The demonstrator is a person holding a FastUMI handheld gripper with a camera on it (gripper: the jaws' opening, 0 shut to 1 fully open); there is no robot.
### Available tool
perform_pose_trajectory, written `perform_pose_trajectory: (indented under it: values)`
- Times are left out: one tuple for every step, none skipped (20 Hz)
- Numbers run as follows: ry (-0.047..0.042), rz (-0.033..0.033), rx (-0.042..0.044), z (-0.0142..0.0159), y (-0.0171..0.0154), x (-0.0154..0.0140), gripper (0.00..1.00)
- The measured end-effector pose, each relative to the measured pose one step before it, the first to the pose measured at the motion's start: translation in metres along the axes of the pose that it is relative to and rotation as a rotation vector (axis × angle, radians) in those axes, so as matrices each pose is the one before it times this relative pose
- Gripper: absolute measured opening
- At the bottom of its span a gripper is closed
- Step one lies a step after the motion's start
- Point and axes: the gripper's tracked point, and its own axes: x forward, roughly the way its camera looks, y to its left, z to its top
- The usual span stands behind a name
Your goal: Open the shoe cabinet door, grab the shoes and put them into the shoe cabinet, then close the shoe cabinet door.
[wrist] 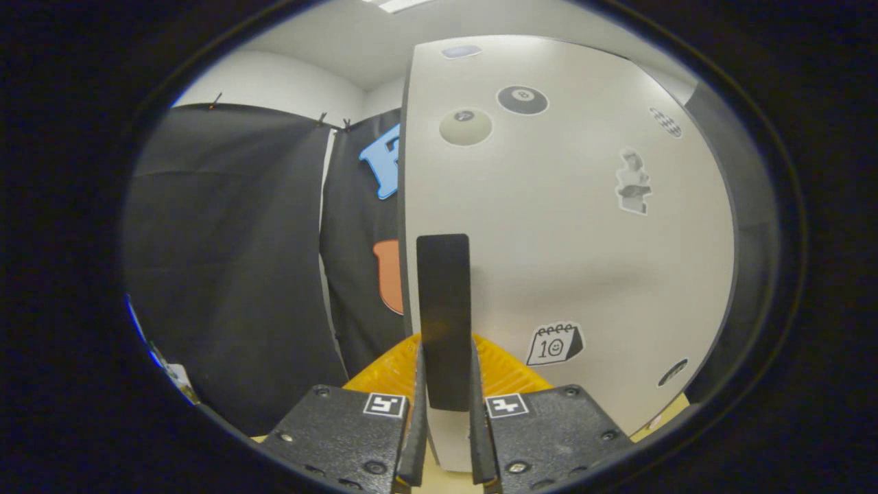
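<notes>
Black booth cloth (226, 261) backs the cabinet door (569, 226); gripper (446, 405) clamped on its handle (444, 315), door-swing step, next needs a steady arc.

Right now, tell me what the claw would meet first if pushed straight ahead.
The claw already has the door's black handle between its fingers; straight on it would meet the white cabinet door just behind, though depth is unclear.
</notes>
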Motion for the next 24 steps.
perform_pose_trajectory:
  values:
    - [0.00836, 0.02574, -0.00204, 0.00014, 0.00096, -0.00729, 0.29]
    - [0.00899, 0.02855, -0.00642, 0.0005, 0.00462, -0.00928, 0.28]
    - [0.01186, 0.0289, -0.00536, 0.00017, 0.00374, -0.00937, 0.28]
    - [0.00827, 0.02784, 0.00215, -0.00118, 0.00122, -0.00656, 0.28]
    - [0.00728, 0.02458, 0.00623, -0.00078, 0.00047, -0.00498, 0.27]
    - [0.00618, 0.02495, 0.00735, -0.00027, -0.00015, -0.00342, 0.27]
    - [0.01076, 0.02463, 0.00715, -0.00034, -0.00067, -0.0036, 0.27]
    - [0.00734, 0.02092, 0.0137, -0.00006, -0.00053, -0.00399, 0.26]
    - [0.00837, 0.01968, 0.00477, -0.00019, -0.0012, -0.00286, 0.26]
    - [0.00285, 0.01717, -0.00017, -0.00062, -0.00167, -0.00347, 0.26]
    - [-0.00018, 0.01382, -0.00968, -0.00012, -0.00174, -0.00259, 0.26]
    - [-0.00314, 0.00858, -0.01056, 0.00073, -0.0026, -0.00234, 0.25]
    - [-0.00466, 0.00624, -0.00066, -0.00084, 0.00029, -0.00473, 0.25]
    - [-0.00467, 0.009, 0.00269, -0.00113, -0.00093, -0.00448, 0.25]
    - [-0.00661, 0.0106, 0.00396, 0.00138, -0.00096, -0.00328, 0.25]
    - [-0.00456, 0.01232, 0.00765, -0.00045, -0.00151, -0.00237, 0.25]
    - [-0.00553, 0.0156, 0.01217, -0.0001, -0.00171, -0.00233, 0.25]
    - [-0.00531, 0.01446, 0.01143, -0.00053, -0.0008, -0.00281, 0.25]
    - [-0.00552, 0.01046, 0.00046, 0.00045, -0.00306, -0.00326, 0.25]
    - [-0.00748, 0.00787, 0.00019, 0.00015, -0.00139, -0.00155, 0.25]
    - [-0.00605, 0.0054, 0.00908, -0.00031, -0.00128, -0.0026, 0.25]
    - [-0.00571, 0.00224, 0.00416, -0.00044, -0.0018, -0.00215, 0.25]
    - [-0.00451, -0.00064, -0.00546, 0.0005, -0.0029, -0.00304, 0.25]
    - [-0.00714, -0.00188, -0.00647, 0.00026, -0.00046, -0.00315, 0.25]
